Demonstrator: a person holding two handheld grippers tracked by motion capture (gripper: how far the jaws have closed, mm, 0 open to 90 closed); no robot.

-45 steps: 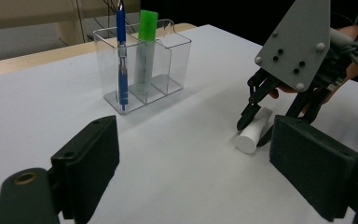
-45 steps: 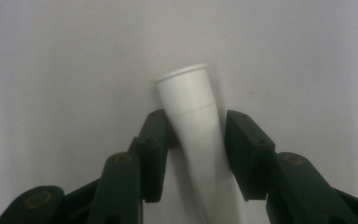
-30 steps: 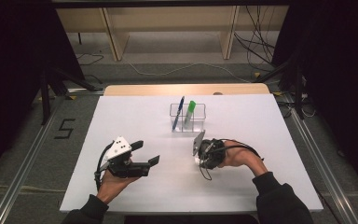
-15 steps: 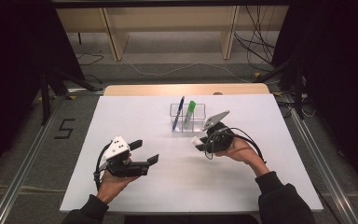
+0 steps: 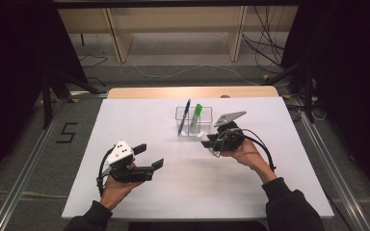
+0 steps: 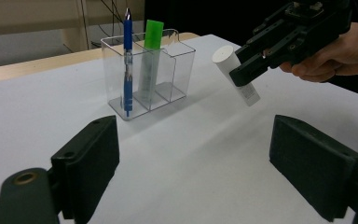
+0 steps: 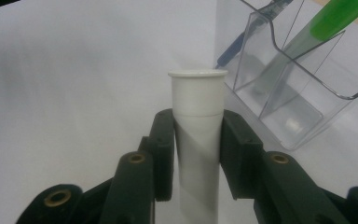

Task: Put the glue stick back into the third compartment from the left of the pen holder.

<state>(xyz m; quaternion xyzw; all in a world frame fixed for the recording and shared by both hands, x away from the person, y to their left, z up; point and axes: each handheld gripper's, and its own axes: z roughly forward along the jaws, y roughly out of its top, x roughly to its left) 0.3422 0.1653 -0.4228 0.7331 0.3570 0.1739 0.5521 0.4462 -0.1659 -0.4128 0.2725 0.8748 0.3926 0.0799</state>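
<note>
While the right gripper (image 5: 211,139) squeezes a white plastic tube w/ a cap (image 7: 197,135), lifted off the table just beside the clear plastic 3-slot holder (image 5: 193,121), the left gripper (image 5: 148,156) waits wide open, holding nothing. Next, prob. — tip the tube upright, drop it into the empty end slot — blue pen (image 5: 184,116) & green marker (image 5: 196,117) fill the others.

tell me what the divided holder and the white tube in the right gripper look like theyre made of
The divided holder looks like clear hard plastic, probably acrylic: you see the blue pen and green marker through its glossy walls. The white tube, clamped in the right gripper, looks like opaque matte plastic with a moulded cap rim; what is inside cannot be told.
</note>
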